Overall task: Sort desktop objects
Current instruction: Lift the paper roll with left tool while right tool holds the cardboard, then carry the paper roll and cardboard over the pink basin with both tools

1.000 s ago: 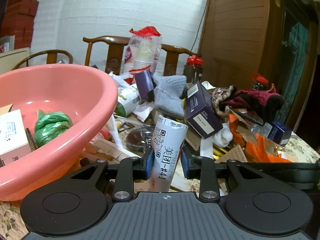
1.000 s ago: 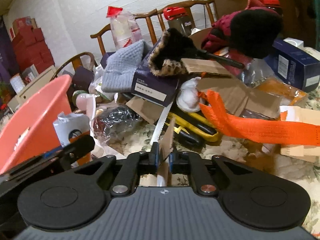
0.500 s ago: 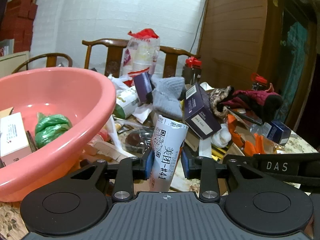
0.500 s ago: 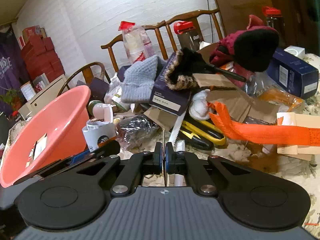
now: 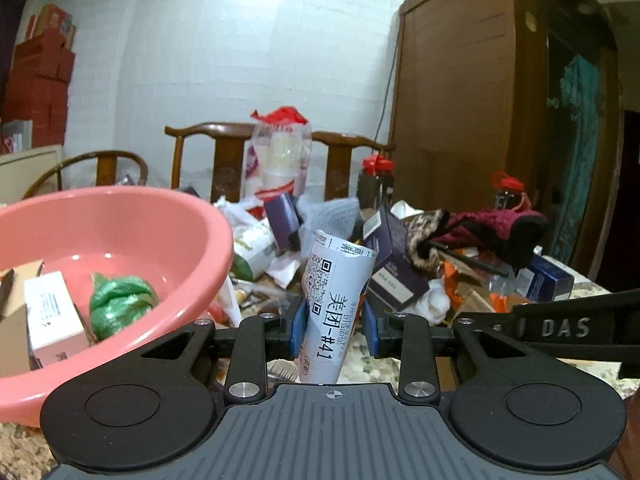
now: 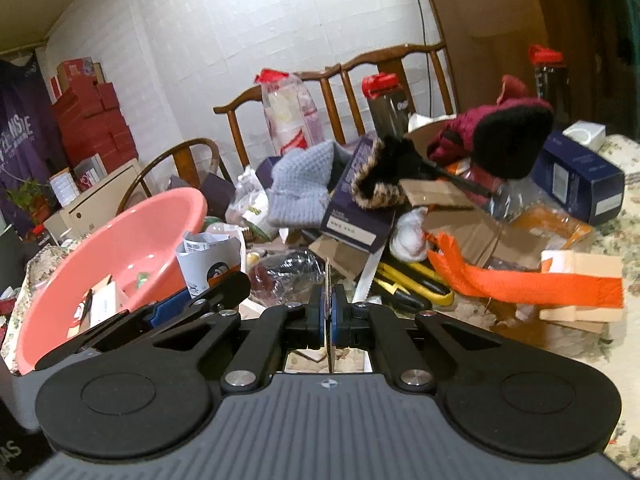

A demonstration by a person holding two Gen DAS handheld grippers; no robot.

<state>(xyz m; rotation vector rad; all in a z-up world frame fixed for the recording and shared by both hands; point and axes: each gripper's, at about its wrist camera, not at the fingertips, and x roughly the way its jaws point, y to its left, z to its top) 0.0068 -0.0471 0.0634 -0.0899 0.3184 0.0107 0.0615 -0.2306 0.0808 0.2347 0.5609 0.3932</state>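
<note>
The left gripper (image 5: pixel 331 322) pinches a crumpled white paper cup with a printed label and QR code (image 5: pixel 334 300) between its blue pads (image 5: pixel 298 322); the cup stands roughly upright, its open rim above the fingers and its base down near the gripper body. To the left of this gripper and slightly ahead sits a large pink plastic basin (image 5: pixel 176 216), tilted toward the camera. Inside it lie a knotted green plastic bag (image 5: pixel 118 304) and a white cardboard box (image 5: pixel 52 312), side by side. Ahead of the cup, the table is heaped with clutter, with a dark purple box (image 5: pixel 390 268) just to the right of the cup's rim.

The right gripper (image 6: pixel 328 320) has its pads pressed together on a thin brown piece of cardboard (image 6: pixel 328 280), held edge-on and upright, sticking up above the fingers. To its left, the same cup (image 6: pixel 210 258) shows in the other gripper's grasp, in front of the pink basin's (image 6: pixel 132 216) rim. Ahead and to the right lie an orange fabric strap (image 6: pixel 528 278), a grey knitted hat (image 6: pixel 304 192) and a dark blue box (image 6: pixel 580 180) among the pile.
</note>
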